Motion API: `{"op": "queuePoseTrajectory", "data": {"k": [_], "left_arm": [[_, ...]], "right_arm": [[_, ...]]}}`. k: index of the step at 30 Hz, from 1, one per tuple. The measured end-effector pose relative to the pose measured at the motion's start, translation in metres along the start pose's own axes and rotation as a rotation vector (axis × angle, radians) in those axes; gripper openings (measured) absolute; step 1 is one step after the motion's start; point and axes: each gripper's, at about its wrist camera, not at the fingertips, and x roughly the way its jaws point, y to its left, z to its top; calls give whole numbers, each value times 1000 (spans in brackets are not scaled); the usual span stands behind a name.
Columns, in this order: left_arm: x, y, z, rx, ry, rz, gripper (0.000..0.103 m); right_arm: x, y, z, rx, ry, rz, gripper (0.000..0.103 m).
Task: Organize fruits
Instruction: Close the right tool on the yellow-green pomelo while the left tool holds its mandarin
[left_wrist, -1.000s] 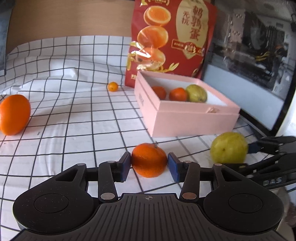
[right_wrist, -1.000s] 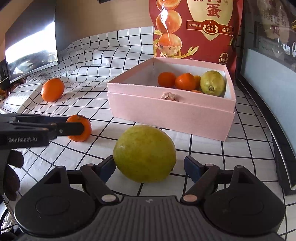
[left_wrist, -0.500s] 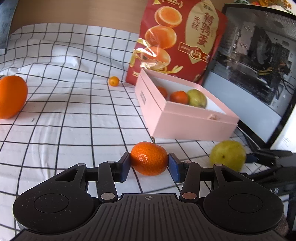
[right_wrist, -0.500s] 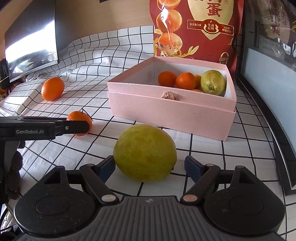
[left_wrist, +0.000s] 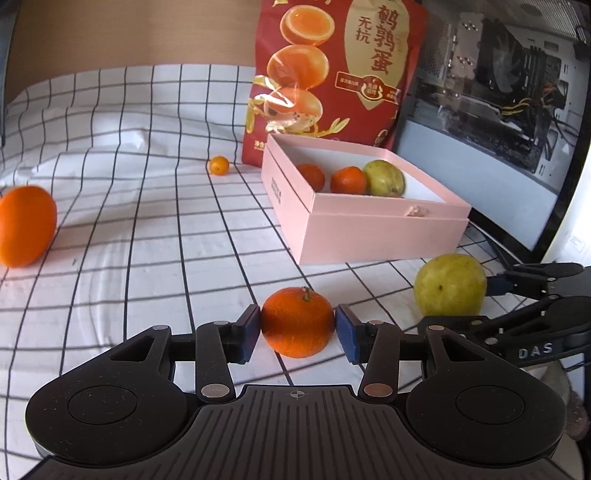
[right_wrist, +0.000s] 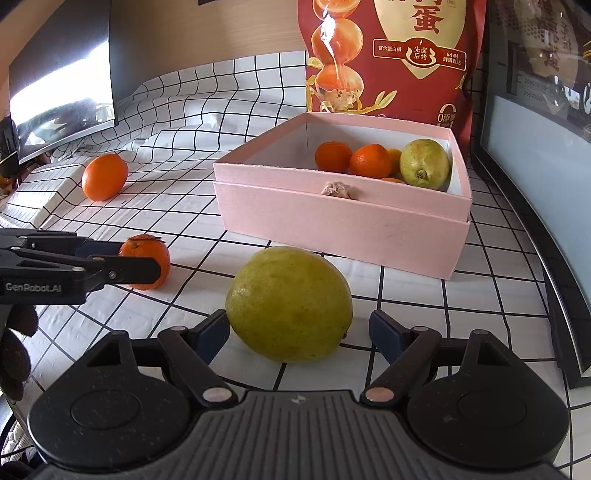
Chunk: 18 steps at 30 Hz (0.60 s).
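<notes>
My left gripper (left_wrist: 297, 330) is shut on a small mandarin (left_wrist: 297, 322) and holds it just above the checked cloth; it also shows in the right wrist view (right_wrist: 146, 261). My right gripper (right_wrist: 299, 332) is open around a yellow-green guava (right_wrist: 290, 303) on the cloth, with a gap at the right pad. That guava shows in the left wrist view (left_wrist: 450, 284). The pink box (left_wrist: 369, 229) behind holds two mandarins (left_wrist: 347, 180) and another guava (left_wrist: 384, 178); it shows in the right wrist view (right_wrist: 343, 221).
A large orange (left_wrist: 26, 225) lies far left on the cloth. A tiny kumquat (left_wrist: 218, 165) lies near the red snack bag (left_wrist: 332, 74) behind the box. A glass-sided computer case (left_wrist: 498, 110) stands on the right. A monitor (right_wrist: 62, 107) stands left.
The left gripper has moved with the mandarin in it, so its view has shifted. The right gripper and the guava have barely moved.
</notes>
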Motion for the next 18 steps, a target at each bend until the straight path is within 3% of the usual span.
{"op": "queuePoseTrajectory", "data": {"k": [13,18], "left_arm": [[15,1,1,-2,19,2,51],[9,10,-3,-94,-10,-67,51]], "right_arm": [[0,0,0,1,-1,1,83],[0,0,0,2,-1,1,83]]}}
